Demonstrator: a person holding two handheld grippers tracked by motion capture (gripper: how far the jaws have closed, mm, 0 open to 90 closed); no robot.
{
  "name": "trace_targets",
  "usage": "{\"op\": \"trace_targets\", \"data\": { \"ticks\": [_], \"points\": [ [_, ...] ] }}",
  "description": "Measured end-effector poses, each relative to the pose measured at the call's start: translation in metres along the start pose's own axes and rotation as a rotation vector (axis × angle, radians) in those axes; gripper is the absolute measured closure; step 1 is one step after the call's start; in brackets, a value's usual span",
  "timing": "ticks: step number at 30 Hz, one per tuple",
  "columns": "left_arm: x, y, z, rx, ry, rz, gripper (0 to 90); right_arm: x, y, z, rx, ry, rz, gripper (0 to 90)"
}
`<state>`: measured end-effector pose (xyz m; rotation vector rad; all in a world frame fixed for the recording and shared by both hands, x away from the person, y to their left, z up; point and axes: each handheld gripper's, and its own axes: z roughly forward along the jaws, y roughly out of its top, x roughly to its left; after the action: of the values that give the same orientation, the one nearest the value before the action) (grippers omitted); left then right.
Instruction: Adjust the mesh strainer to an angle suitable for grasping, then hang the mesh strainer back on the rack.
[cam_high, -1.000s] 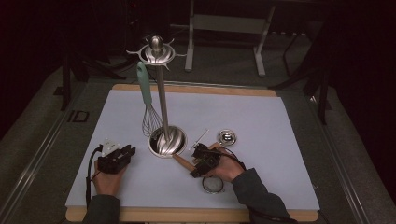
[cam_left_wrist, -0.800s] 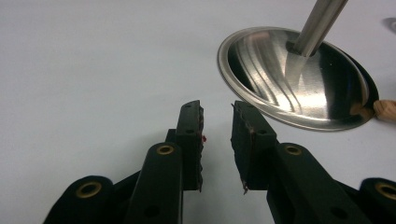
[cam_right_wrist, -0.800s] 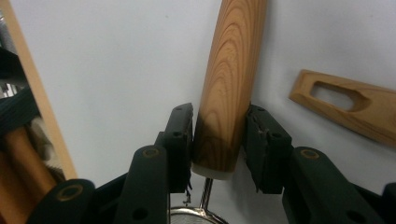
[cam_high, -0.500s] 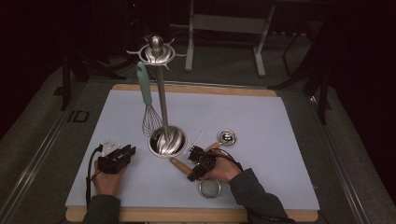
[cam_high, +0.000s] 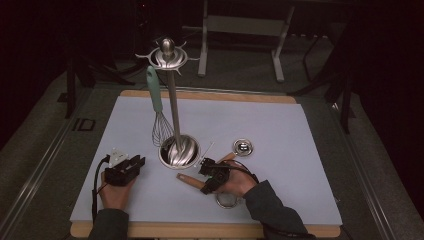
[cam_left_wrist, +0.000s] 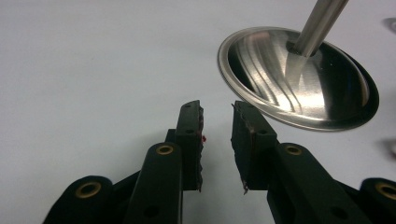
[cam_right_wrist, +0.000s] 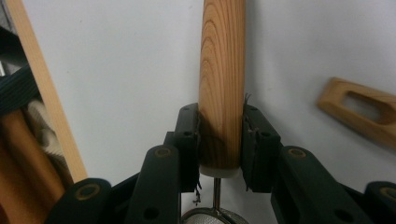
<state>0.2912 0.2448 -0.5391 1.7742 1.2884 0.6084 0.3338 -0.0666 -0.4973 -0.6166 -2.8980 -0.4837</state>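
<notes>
Now my right gripper (cam_right_wrist: 219, 140) has just been closing and clamps the strainer's wooden handle (cam_right_wrist: 222, 70) lying on the mat (cam_high: 300, 150) beside the stand (cam_high: 179, 150), while my left gripper (cam_left_wrist: 217, 140) rests released, so a careless lift may knock that stand.

A tall steel utensil stand with a round dished base (cam_high: 178, 151) stands mid-table on the pale grey table mat (cam_high: 280, 125). A wire whisk with a pale green handle (cam_high: 156, 107) hangs from its left side. A wooden-handled utensil (cam_high: 190, 180) lies before the base, toward the near edge. A small round steel cup (cam_high: 243, 147) sits right of the base.
</notes>
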Motion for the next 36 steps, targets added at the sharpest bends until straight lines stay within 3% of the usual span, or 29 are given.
{"op": "trace_targets", "data": {
  "ticks": [9,18,21,36],
  "points": [
    [0.0,0.0,0.0,0.002,-0.001,-0.001,72.9,-0.01,-0.005,-0.017,-0.075,-0.007,0.032,71.0],
    [0.0,0.0,0.0,0.001,-0.001,0.001,72.8,-0.012,-0.006,-0.027,-0.119,-0.009,0.054,71.0],
    [0.0,0.0,0.0,0.001,-0.001,-0.004,72.9,-0.012,-0.007,-0.032,-0.148,0.01,0.059,71.0],
    [0.0,0.0,0.0,-0.001,0.001,-0.004,72.9,-0.017,-0.01,-0.058,-0.278,0.003,0.081,71.1]
  ]
}}
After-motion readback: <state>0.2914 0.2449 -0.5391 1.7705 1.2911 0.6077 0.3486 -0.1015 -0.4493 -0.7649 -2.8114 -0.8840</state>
